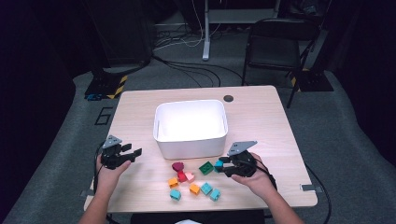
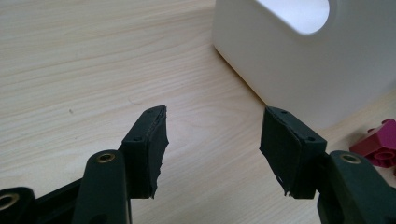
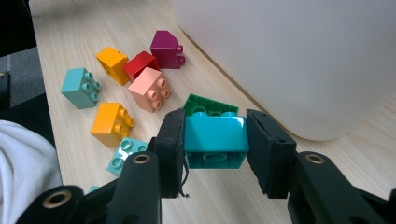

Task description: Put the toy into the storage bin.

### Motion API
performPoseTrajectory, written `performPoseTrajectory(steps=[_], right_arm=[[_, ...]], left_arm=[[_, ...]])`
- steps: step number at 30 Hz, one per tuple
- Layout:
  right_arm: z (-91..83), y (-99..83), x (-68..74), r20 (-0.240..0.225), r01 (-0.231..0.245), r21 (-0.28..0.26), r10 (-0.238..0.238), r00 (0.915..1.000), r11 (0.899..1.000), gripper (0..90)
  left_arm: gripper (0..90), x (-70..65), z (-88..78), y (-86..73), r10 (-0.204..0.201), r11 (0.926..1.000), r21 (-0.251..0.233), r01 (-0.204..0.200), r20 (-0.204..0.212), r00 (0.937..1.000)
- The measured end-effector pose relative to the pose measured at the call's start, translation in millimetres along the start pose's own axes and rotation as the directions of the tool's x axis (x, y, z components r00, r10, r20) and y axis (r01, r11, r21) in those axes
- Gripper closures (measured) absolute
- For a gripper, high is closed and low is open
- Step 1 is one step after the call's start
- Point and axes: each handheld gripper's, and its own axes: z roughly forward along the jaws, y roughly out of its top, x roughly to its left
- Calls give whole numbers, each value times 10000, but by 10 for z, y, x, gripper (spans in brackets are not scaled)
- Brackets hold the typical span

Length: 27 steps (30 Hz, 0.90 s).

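My right gripper (image 3: 214,140) is shut on a teal brick (image 3: 215,137), held just above the table next to the white bin (image 1: 190,126); from above, the right gripper (image 1: 222,167) carries the teal brick (image 1: 218,164) at the bin's front right corner. A green brick (image 3: 210,105) lies right behind the held one. Loose bricks lie in front of the bin: magenta (image 3: 166,49), red (image 3: 140,64), pink (image 3: 150,88), two orange (image 3: 112,59) (image 3: 111,123), light teal (image 3: 80,87). My left gripper (image 2: 212,135) stands open over bare table, left of the bin, with nothing between its jaws; seen from above it (image 1: 132,153) sits near the table's left edge.
The wooden table (image 1: 261,121) has a dark round grommet (image 1: 228,98) behind the bin. A folding chair (image 1: 275,44) and cables stand on the floor beyond the table. A magenta brick (image 2: 379,142) lies at the right edge of the left gripper view.
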Motion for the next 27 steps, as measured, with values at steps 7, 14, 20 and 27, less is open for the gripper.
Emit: performPoseTrajectory(steps=[7, 14, 20, 27], right_arm=[[-56, 57, -24, -16, -101, 165, 101, 9999, 9998, 586], [-130, 188, 10, -57, -55, 277, 56, 10000, 9996, 585], [-201, 355, 15, -19, 16, 136, -15, 10000, 9999, 586], [-300, 539, 37, 29, 58, 123, -58, 10000, 9999, 585]], left_arm=[[410, 7, -20, -6, 20, 10000, -84, -21, -109, 9999], [410, 18, -22, -21, -71, 9999, -133, 68, -181, 9998], [414, 30, -15, -17, -62, 10000, -52, 61, -154, 9999], [416, 37, -9, -16, -121, 9999, 35, 121, -108, 9999]])
